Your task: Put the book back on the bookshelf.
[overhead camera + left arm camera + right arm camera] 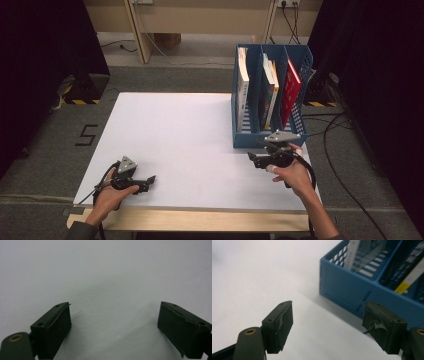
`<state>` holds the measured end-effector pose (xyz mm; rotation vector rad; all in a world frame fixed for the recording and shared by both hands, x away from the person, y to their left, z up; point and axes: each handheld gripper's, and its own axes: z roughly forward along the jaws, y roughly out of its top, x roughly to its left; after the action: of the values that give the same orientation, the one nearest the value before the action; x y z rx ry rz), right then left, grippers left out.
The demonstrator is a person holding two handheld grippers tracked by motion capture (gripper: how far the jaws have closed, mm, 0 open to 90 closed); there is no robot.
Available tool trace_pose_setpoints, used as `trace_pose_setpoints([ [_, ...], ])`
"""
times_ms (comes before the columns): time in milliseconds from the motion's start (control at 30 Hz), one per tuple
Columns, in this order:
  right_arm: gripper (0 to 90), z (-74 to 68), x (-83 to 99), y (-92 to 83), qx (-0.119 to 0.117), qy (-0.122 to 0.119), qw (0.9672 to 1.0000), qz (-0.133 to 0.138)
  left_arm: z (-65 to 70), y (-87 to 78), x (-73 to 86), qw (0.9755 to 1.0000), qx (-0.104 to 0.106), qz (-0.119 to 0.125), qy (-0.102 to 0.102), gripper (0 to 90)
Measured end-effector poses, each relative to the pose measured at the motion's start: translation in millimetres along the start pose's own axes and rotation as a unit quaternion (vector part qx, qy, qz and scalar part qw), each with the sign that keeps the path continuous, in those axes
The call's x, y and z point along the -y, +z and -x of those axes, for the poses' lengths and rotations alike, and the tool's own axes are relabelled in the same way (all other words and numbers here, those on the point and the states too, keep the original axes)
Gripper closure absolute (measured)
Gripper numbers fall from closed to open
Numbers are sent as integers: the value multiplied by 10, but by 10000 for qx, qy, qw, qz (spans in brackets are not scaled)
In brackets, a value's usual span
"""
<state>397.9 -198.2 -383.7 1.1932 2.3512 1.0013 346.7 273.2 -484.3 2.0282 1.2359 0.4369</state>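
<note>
While right tool gapes, rack edge near

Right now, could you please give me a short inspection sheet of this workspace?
Surface: white table top, bare apart from the rack.
Job's things: blue file rack at the far right, three compartments, a book upright in each; red book rightmost.
Clutter: nothing seen.
Grippers: left gripper near the front left edge, open, nothing between its jaws; right gripper just before the rack's front wall, open, holding nothing.
Cables: black cable on the floor at right.
Surroundings: grey carpet, dark curtains both sides.
</note>
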Motion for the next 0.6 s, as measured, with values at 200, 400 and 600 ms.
trace_pose_setpoints([
  [200,239,-173,152,125,-95,-136,9999,-39,-2,-1,3,10000,6,10,8,109],
  [400,234,-251,302,217,-153,-133,9996,-179,-1,-2,6,10000,9,21,6,109],
  [600,219,-290,444,305,-142,-129,9994,-279,-1,-3,9,10000,9,28,7,109],
])
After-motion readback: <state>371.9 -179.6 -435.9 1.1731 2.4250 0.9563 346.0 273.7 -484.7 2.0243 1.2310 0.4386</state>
